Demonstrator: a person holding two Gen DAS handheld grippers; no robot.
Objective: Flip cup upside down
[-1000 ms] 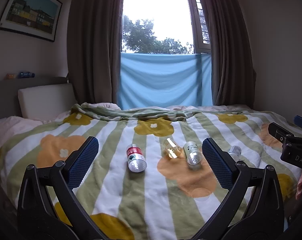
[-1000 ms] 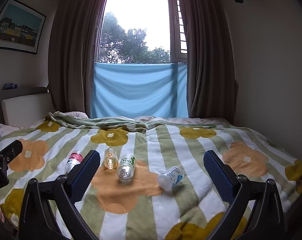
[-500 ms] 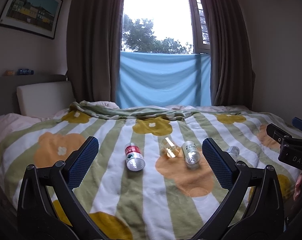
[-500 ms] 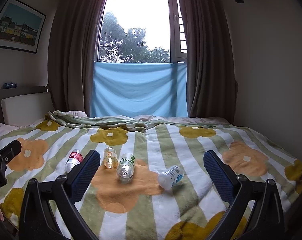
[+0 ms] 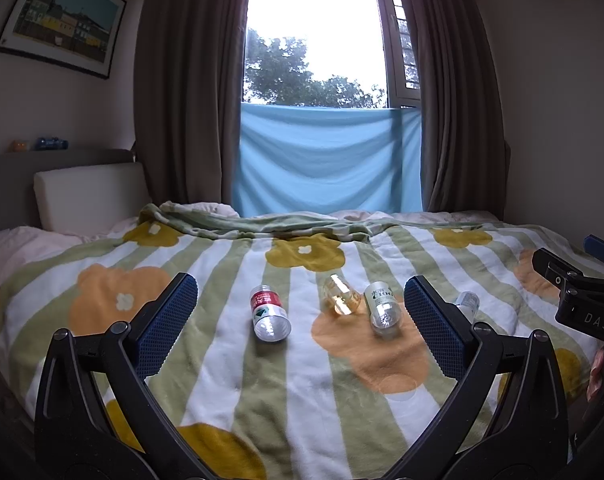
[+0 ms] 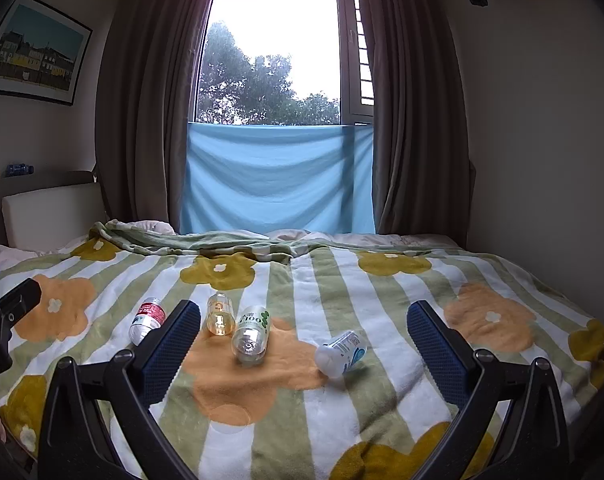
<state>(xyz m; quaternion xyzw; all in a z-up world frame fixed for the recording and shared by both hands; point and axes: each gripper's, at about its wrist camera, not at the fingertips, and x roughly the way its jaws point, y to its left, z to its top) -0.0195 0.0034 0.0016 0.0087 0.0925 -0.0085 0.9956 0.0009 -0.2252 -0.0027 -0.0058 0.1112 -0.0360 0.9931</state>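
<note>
While both grippers hover over the near part of the bed, the left gripper [image 5: 299, 312] and the right gripper [image 6: 304, 340] have their blue-padded fingers [image 6: 169, 344] spread wide and hold nothing. On the striped green-and-white blanket with orange and yellow flowers [image 6: 382, 280] four small containers lie on their sides in a loose row. From the left: a clear plastic bottle with a red label [image 5: 269, 312], a small amber transparent cup [image 5: 342, 300], a clear bottle with a white-green label [image 6: 251, 334] just beside the cup, and a white cup-like container with blue print [image 6: 342, 352] set apart to the right. The amber cup lies between the left gripper's fingers in its view. Wide free blanket surrounds the row; the right edge of the bed is near the wall.
</note>
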